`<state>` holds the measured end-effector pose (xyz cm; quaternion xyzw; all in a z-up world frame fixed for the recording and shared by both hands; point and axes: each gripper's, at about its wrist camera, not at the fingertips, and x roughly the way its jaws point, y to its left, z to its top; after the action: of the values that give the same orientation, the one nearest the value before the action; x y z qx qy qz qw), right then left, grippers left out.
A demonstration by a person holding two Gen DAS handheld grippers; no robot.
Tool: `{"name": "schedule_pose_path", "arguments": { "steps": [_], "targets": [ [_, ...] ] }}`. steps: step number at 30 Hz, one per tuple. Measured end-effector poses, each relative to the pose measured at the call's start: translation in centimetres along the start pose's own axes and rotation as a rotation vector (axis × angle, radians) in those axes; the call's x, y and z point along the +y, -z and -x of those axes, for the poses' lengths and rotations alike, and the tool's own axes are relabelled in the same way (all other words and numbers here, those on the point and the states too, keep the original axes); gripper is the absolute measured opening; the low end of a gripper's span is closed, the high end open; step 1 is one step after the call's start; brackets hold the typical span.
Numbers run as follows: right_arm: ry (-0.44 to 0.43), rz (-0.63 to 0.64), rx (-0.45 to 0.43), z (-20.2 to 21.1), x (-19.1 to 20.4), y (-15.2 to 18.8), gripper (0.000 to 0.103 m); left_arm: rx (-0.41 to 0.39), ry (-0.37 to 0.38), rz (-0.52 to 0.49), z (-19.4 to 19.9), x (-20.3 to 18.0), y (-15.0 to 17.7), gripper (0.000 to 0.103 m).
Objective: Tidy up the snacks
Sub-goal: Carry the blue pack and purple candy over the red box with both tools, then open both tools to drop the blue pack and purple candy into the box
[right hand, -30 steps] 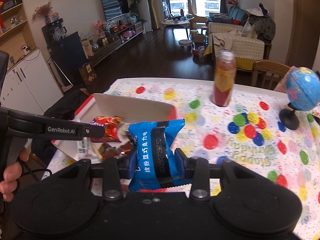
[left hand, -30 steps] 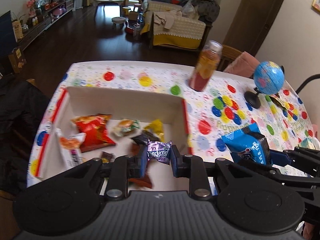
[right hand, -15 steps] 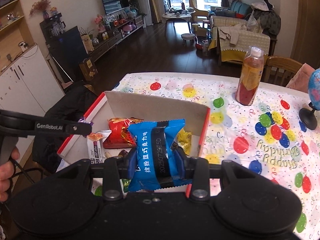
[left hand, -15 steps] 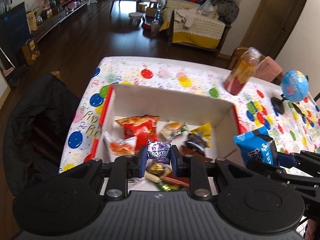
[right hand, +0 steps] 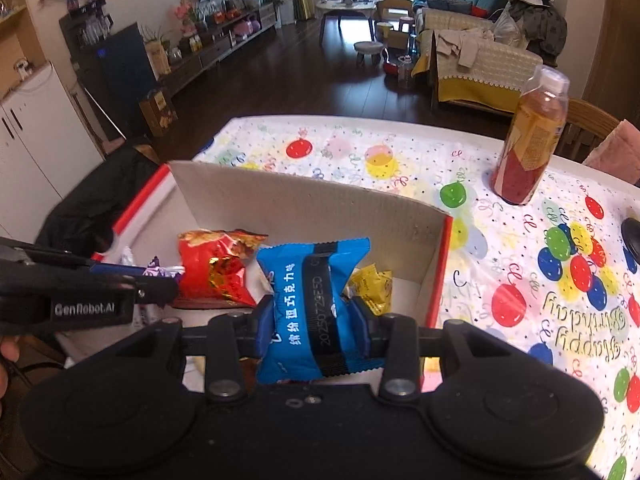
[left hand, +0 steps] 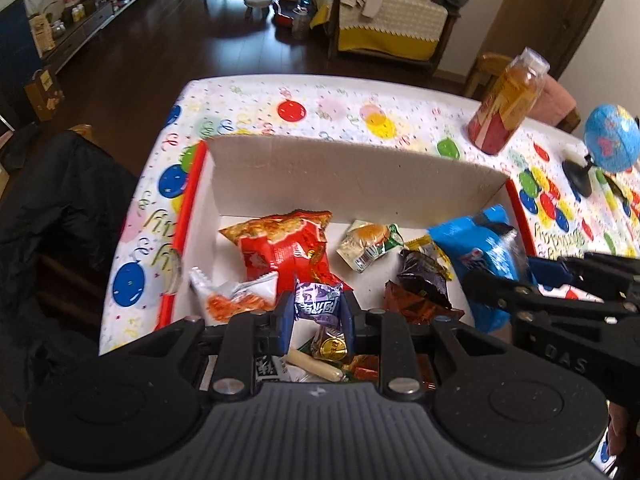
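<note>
A cardboard box with red flaps stands on the balloon-print tablecloth and holds several snack packets, among them a red chip bag. My left gripper is shut on a small purple candy packet above the box's near part. My right gripper is shut on a blue snack packet over the box's right side; that blue snack packet also shows, blurred, at the right of the left wrist view. The box and the red chip bag appear in the right wrist view too.
A bottle with orange and red drink stands on the table beyond the box to the right. A small blue globe on a black stand sits further right. A dark jacket hangs on a chair left of the table.
Both grippers have come forward and down over the box, each still holding its packet. The box and its snacks now look larger and nearer in both views.
</note>
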<state>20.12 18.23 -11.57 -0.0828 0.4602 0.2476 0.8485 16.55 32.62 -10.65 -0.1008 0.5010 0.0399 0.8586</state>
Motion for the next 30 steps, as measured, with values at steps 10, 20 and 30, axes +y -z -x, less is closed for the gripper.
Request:
{"name": "schedule_pose_path", "arguments": {
  "steps": [10, 20, 30],
  "targets": [
    [-0.005, 0.017, 0.065, -3.2, -0.6, -0.8, 0.039, 0.040, -0.006, -0.074, -3.0, -1.9, -0.4, 0.024],
    [-0.029, 0.042, 0.083, -3.4, -0.3, -0.5, 0.044, 0.111, -0.021, -0.048, -4.8, -1.5, -0.3, 0.024],
    [-0.035, 0.024, 0.049, -0.4, -1.0, 0.2, 0.062, 0.095, -0.003, -0.012, -3.7, -1.2, -0.1, 0.055]
  ]
}}
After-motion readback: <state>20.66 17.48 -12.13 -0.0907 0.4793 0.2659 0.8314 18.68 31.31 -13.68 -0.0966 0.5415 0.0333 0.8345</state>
